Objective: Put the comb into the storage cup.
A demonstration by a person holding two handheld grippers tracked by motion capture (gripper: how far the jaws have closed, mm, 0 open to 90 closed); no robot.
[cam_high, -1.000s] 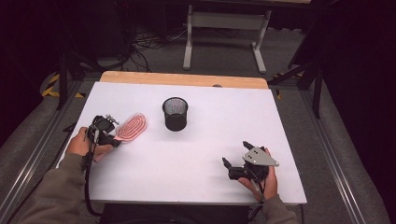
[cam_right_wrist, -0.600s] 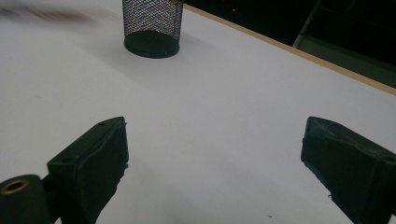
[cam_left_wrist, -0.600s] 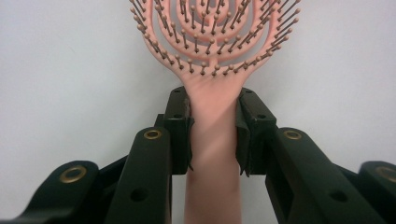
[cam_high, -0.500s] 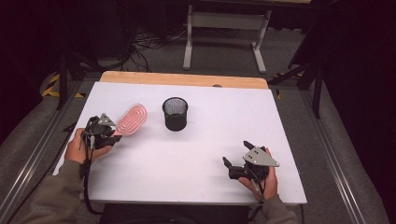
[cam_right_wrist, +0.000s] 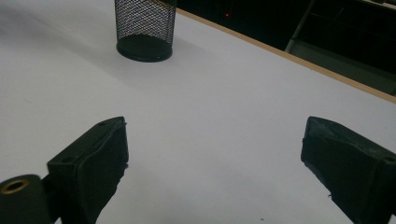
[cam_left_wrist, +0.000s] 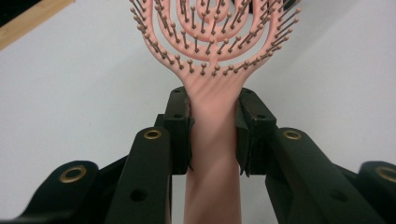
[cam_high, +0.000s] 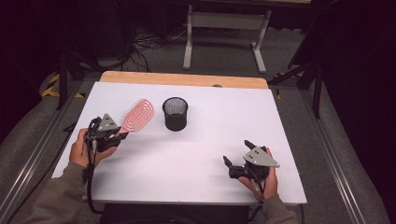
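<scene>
Since a second ago my left gripper (cam_high: 122, 136), clamped on the pink hairbrush (cam_high: 137, 115) handle, has lifted it off the counter (cam_high: 280, 121) just left of the mesh cup (cam_high: 175, 113), likely its destination; my right gripper (cam_high: 236, 157) rests open nearer me.

No lettering, label, brand mark or number can be read anywhere; the pink plastic hairbrush (cam_left_wrist: 212, 70) bears none; the black wire-mesh cup (cam_high: 175, 113) bears none; the white surface (cam_high: 210, 154) is unmarked.

Black two-jaw tool (cam_high: 115, 138), brass screw holes, grey plate, olive sleeves (cam_high: 56, 196)
</scene>
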